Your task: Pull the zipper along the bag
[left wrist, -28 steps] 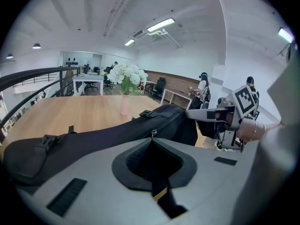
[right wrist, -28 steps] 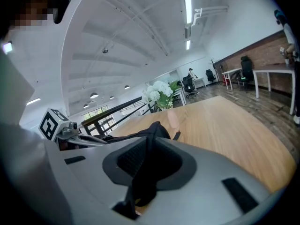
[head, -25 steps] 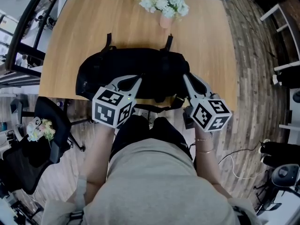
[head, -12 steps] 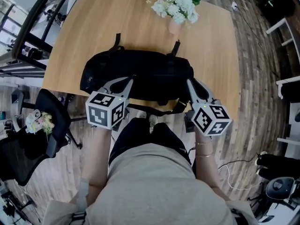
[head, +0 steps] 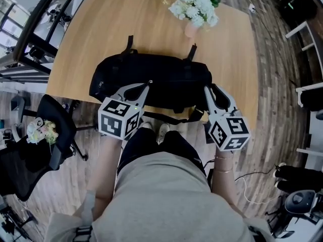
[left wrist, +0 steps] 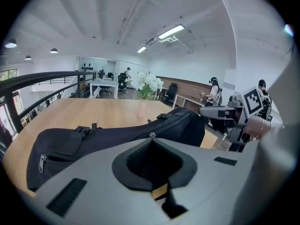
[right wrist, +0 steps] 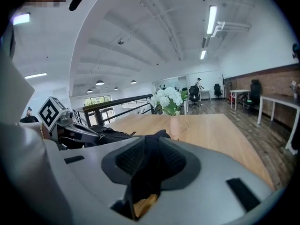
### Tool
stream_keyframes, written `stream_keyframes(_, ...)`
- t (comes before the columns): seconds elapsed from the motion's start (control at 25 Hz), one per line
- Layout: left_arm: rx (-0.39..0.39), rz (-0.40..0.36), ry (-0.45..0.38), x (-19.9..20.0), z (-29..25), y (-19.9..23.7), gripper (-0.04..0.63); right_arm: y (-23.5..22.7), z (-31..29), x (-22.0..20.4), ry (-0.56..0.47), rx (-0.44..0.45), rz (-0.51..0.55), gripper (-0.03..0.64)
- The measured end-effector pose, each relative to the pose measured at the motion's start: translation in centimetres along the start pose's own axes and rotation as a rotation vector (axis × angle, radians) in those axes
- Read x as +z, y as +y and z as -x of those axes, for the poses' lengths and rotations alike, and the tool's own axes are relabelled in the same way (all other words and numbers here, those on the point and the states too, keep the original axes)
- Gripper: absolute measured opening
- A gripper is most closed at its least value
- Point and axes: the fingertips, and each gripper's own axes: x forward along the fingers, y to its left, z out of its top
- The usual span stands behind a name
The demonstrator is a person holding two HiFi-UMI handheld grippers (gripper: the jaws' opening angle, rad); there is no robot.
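A black bag [head: 166,77] lies along the near edge of the wooden table [head: 101,29]. My left gripper [head: 149,83] rests on the bag's top ridge near its middle. Its jaws are shut, and a small metal zipper pull [left wrist: 150,135] shows right at their tips. In the left gripper view the zip line runs along the bag [left wrist: 93,142]. My right gripper [head: 207,88] is at the bag's right end. Its jaws are opening, and dark bag fabric [right wrist: 152,165] fills the gap between the pads.
A pink vase of white flowers [head: 194,9] stands on the table behind the bag's right half. A black office chair [head: 50,135] sits left of the person's legs. Two straps [head: 130,43] stick out from the bag's far side.
The left gripper's tips shifted slightly left along the bag's ridge, then back toward the middle. The right gripper stayed at the bag's right end.
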Motion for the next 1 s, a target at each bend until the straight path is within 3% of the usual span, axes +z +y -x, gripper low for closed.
stream_keyframes(0.2,-0.033,-0.020,0.002,0.0,0.1,-0.4,0.018,3.3,-0.3,2.4,-0.009,0.028,0.166,0.100)
stream_keyframes(0.36,-0.053,-0.033,-0.002,0.2,0.2,-0.5,0.017,7.2,-1.9,2.9,0.015,0.110,0.265,0.106)
stream_keyframes(0.64,-0.082,-0.058,-0.012,0.6,0.5,-0.7,0.017,12.0,-5.1,2.3,0.122,0.180,0.508,0.133)
stream_keyframes(0.72,-0.091,-0.058,-0.010,0.4,0.7,-0.8,0.017,13.1,-5.9,1.9,0.152,0.215,0.586,0.172)
stream_keyframes(0.8,-0.099,-0.058,-0.010,0.4,0.8,-0.8,0.017,14.0,-6.6,1.3,0.180,0.255,0.631,0.212)
stream_keyframes(1.0,-0.115,-0.048,-0.012,0.3,1.1,-0.8,0.017,15.4,-7.7,0.5,0.225,0.307,0.719,0.197)
